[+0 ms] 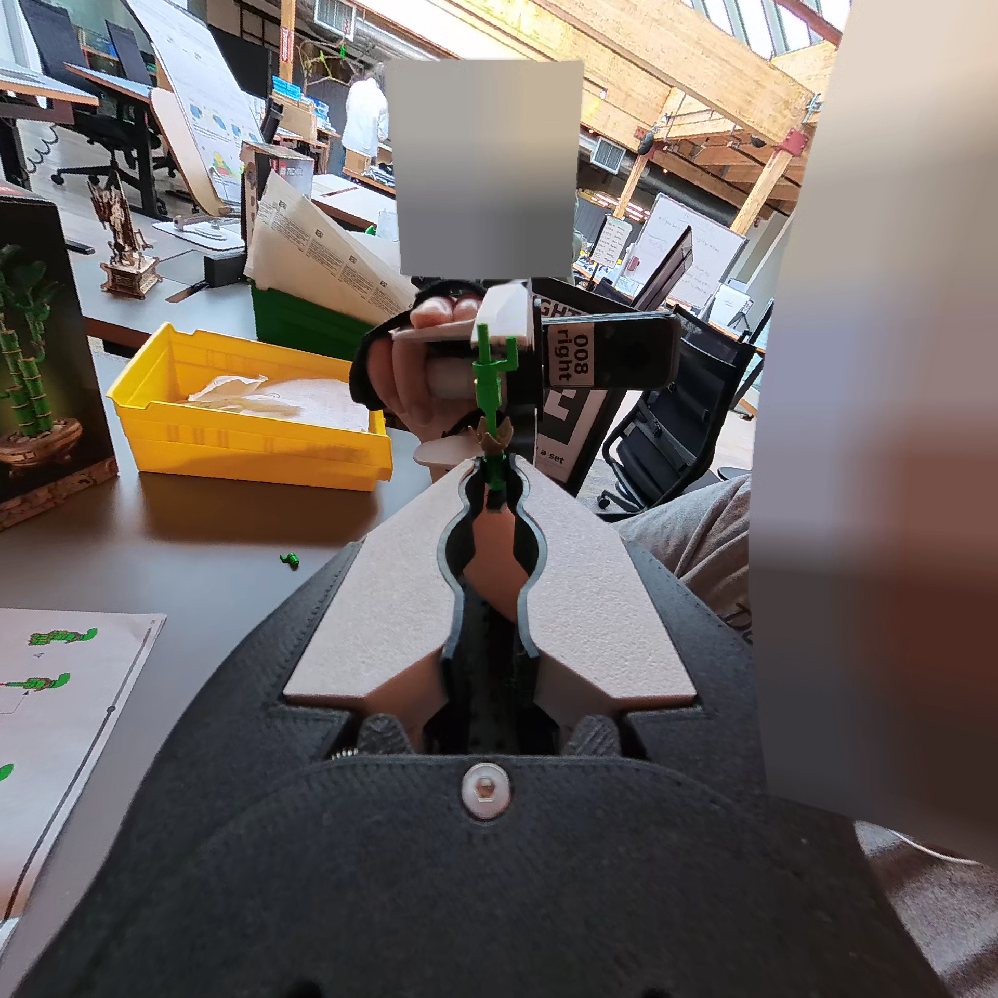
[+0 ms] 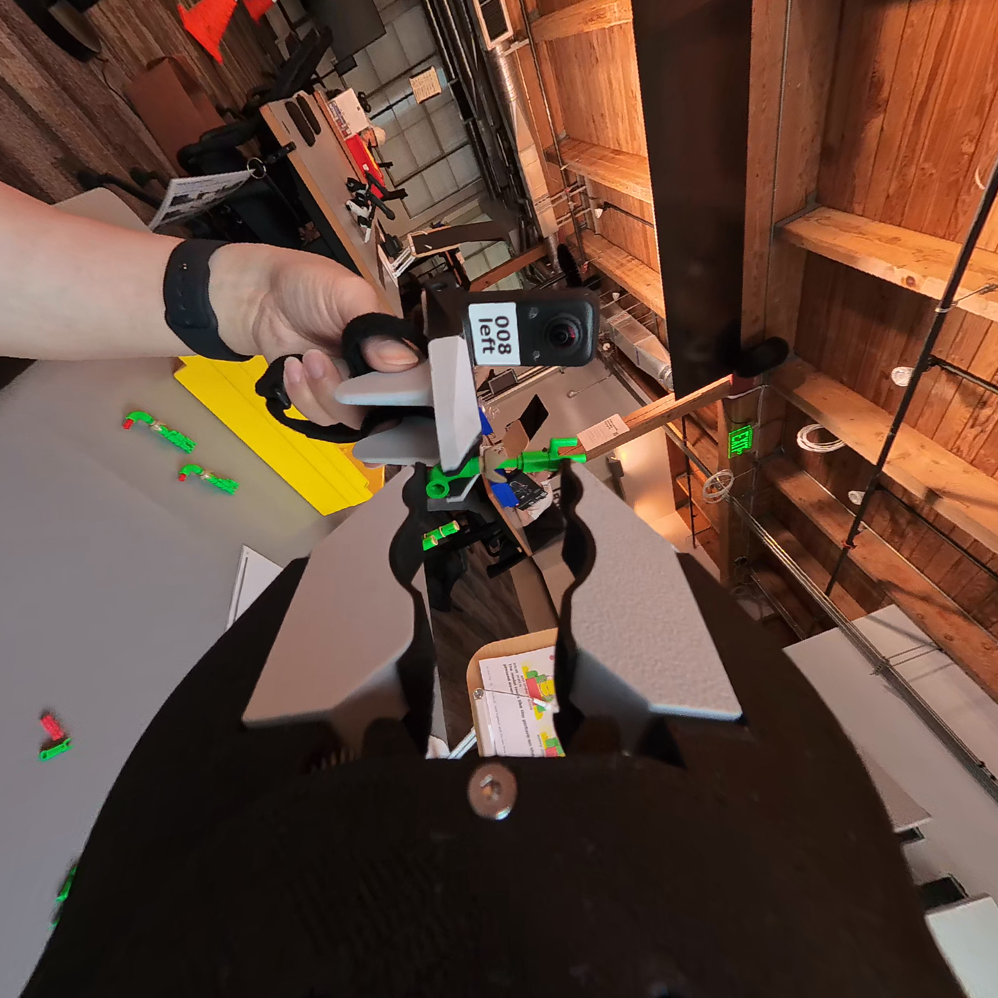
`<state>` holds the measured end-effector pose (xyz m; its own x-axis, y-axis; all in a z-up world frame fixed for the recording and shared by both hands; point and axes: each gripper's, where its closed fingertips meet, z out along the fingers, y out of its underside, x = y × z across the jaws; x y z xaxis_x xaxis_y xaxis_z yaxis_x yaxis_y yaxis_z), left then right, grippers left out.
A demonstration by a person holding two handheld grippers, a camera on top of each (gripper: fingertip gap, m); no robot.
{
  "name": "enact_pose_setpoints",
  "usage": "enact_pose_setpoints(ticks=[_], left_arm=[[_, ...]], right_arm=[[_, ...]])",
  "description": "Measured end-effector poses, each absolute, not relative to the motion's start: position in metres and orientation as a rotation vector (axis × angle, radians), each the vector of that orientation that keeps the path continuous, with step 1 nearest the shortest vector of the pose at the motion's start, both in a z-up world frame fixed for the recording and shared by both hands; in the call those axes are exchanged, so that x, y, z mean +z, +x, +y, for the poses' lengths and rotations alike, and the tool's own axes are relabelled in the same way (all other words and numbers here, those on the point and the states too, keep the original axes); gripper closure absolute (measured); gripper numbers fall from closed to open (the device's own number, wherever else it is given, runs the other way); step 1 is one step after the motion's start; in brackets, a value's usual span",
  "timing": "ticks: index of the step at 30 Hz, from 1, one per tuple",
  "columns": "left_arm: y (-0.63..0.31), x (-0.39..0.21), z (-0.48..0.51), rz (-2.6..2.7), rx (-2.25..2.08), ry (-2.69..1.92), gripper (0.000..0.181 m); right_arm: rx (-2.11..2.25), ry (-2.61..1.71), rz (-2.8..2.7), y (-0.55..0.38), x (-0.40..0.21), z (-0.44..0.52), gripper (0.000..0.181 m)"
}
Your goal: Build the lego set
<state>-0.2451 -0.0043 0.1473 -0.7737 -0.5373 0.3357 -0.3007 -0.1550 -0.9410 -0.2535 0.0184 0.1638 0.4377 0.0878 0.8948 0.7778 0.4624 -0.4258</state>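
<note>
l gripper (image 1: 494, 475) clamps green stem (image 1: 489, 378) | r gripper (image 2: 489, 486) agape, near

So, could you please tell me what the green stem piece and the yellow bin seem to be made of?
Green stem piece, pinched in the left claw: apparently hard moulded plastic, glossy, with crisp edges and uniform colour; its tan collar looks the same. Yellow bin: seemingly rigid moulded plastic, smooth with a slight sheen, with ribbed walls and a rolled rim.

Around me, timber beams (image 1: 675, 59) overhead, skylight (image 1: 756, 21) bright, whiteboard (image 1: 694, 254) beyond my desk (image 1: 189, 551), black office chair (image 1: 680, 421), plank wall (image 2: 864, 135), steel column (image 2: 691, 162)
</note>
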Motion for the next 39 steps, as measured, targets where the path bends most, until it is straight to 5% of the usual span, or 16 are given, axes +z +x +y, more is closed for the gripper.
enact_pose_setpoints(ticks=[25, 26, 33, 39], left_arm=[[-0.242, 0.142, -0.005, 1.947, -2.038, -0.998, 0.175], [-0.242, 0.142, -0.005, 1.939, -2.043, -0.999, 0.174], [-0.243, 0.145, 0.004, 1.919, -2.061, -1.004, 0.175], [-0.244, 0.14, 0.002, 1.961, -2.052, -1.013, 0.175]], right_arm=[[-0.51, -1.043, -1.077, -0.252, 0.156, 0.016, 0.137], [-0.496, -1.054, -1.131, -0.255, 0.149, 0.014, 0.158], [-0.535, -1.08, -1.078, -0.254, 0.152, 0.025, 0.156], [-0.526, -1.052, -1.041, -0.252, 0.158, 0.026, 0.129]])
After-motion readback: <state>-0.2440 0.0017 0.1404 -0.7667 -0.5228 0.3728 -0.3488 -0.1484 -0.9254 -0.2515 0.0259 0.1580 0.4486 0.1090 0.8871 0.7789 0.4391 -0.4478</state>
